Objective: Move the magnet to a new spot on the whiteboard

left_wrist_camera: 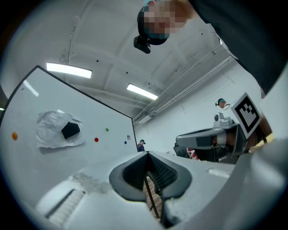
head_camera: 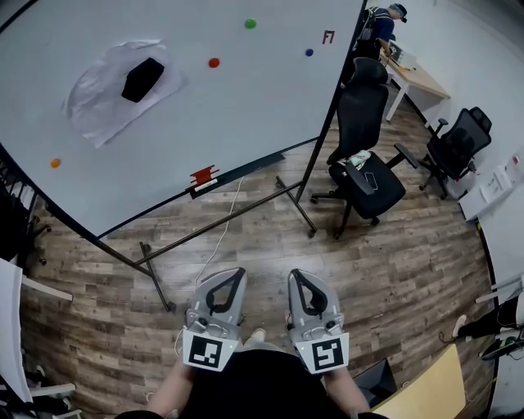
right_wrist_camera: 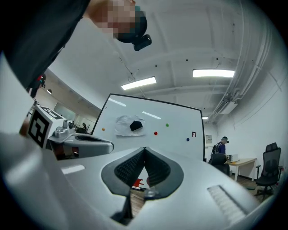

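Observation:
The whiteboard (head_camera: 188, 123) leans away ahead of me. It carries small round magnets: green (head_camera: 250, 24), red (head_camera: 214, 62), blue (head_camera: 309, 51) and orange (head_camera: 55, 163). A black block (head_camera: 142, 79) pins a crumpled white sheet (head_camera: 98, 106) to it. My left gripper (head_camera: 238, 272) and right gripper (head_camera: 294, 274) are held low near my body, far from the board, both shut with nothing between the jaws. From the right gripper (right_wrist_camera: 145, 149) I see the red magnet (right_wrist_camera: 155, 133) and black block (right_wrist_camera: 135, 126) far ahead. From the left gripper (left_wrist_camera: 146, 155) the board (left_wrist_camera: 54, 170) lies to the left.
A red item (head_camera: 202, 176) rests on the board's tray. The board's metal stand legs (head_camera: 221, 225) cross the wood floor in front of me. Two black office chairs (head_camera: 364, 176) (head_camera: 458, 143), a desk (head_camera: 417, 78) and a person (head_camera: 385, 20) are to the right.

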